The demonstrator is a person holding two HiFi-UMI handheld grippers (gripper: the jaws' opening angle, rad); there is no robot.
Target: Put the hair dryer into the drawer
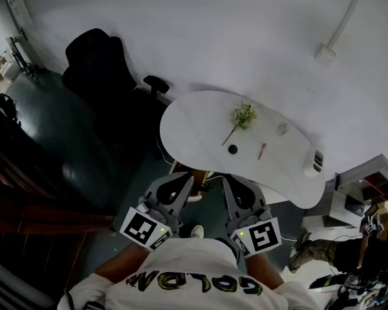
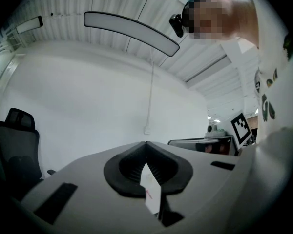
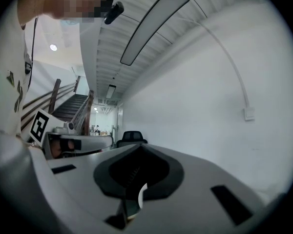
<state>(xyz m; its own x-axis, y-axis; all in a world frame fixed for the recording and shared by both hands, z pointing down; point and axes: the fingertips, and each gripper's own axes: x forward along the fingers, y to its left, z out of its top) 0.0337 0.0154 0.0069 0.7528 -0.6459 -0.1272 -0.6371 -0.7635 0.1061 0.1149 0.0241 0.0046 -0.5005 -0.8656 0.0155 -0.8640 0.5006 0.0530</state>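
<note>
Both claws are held side by side close to the person's chest, pointing roughly level toward the white tabletop (image 1: 194,128) ahead of them. The left claw (image 1: 186,178) (image 2: 146,145) has its jaws pressed together at the tips with nothing between them, and the right claw (image 1: 227,182) (image 3: 139,147) is pressed together and empty too. Just beyond the two claws' tips, on the tabletop, lie a flower sprig (image 1: 242,116), a small black round thing (image 1: 233,149) and a red pen (image 1: 262,151). Farther ahead and to the right of the right claw, at the tabletop's end, sits a white slotted body (image 1: 315,162); whether it is the hair dryer I cannot tell. A black office chair (image 1: 100,70) stands well off to the left of the left claw.
</note>
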